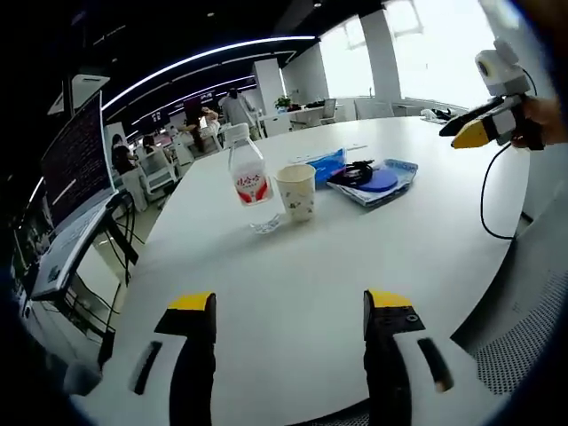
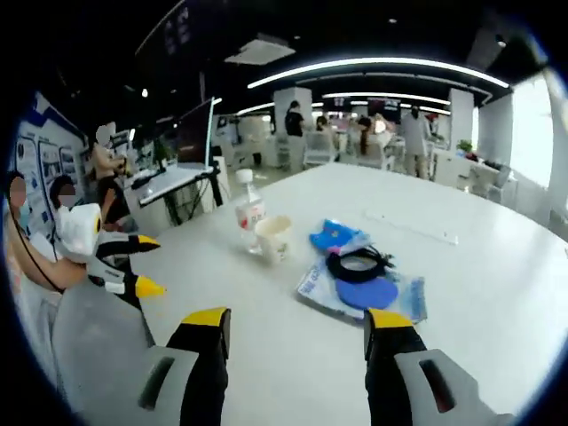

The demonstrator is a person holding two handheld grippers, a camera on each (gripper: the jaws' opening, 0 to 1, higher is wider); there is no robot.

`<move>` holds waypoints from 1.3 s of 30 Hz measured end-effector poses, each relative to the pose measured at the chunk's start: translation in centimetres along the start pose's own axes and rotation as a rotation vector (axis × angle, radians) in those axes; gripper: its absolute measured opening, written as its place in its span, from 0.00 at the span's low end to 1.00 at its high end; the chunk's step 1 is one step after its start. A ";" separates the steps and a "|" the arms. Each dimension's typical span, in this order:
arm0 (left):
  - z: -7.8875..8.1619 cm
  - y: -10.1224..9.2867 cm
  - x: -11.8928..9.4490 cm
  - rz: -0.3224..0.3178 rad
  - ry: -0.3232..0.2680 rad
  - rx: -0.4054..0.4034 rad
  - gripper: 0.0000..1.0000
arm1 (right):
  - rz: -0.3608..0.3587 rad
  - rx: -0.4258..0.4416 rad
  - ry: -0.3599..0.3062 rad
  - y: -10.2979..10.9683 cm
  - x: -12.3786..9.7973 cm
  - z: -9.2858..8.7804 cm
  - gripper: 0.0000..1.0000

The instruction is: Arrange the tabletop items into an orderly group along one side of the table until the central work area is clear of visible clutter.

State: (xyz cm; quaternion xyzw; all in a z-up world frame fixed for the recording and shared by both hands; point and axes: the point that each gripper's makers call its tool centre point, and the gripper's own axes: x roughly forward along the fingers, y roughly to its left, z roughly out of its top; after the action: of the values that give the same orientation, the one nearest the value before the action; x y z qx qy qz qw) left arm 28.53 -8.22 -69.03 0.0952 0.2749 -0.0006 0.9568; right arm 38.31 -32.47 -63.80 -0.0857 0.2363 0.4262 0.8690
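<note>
A clear water bottle (image 1: 248,177) with a red label stands on the white table (image 1: 293,293), with a paper cup (image 1: 296,191) just to its right. Beyond the cup lie a blue packet (image 1: 328,164) and a clear folder (image 1: 377,182) carrying a black coiled cable (image 1: 352,173) and a blue disc (image 1: 382,181). My left gripper (image 1: 288,306) is open over bare table, well short of them. In the right gripper view, my right gripper (image 2: 297,324) is open near the folder (image 2: 359,293), cable (image 2: 357,264), cup (image 2: 273,236) and bottle (image 2: 249,211). The right gripper (image 1: 475,129) also hangs at the far right.
The left gripper (image 2: 133,266) enters the right gripper view from the left, above the table edge. A laptop (image 1: 71,177) on a stand sits off the table's left side. A black cord (image 1: 486,191) trails at the right. Desks, chairs and people stand behind.
</note>
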 end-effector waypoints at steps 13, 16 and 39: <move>-0.1 -0.8 0.1 -0.034 0.009 0.017 0.69 | -0.223 -0.146 0.042 -2.5 -5.1 -5.3 0.54; -0.3 -0.7 0.0 -0.029 0.016 0.009 0.69 | -0.253 -0.191 0.019 -3.0 -5.1 -5.7 0.49; 0.1 -1.0 -0.2 -0.045 0.001 0.013 0.59 | -0.311 -0.156 0.187 -4.5 -4.4 -9.5 0.49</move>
State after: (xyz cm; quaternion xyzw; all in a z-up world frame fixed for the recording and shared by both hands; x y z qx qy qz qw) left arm 28.38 -9.18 -69.07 0.0952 0.2775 -0.0239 0.9557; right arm 36.34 -41.64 -70.18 -0.2273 0.2661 0.2942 0.8894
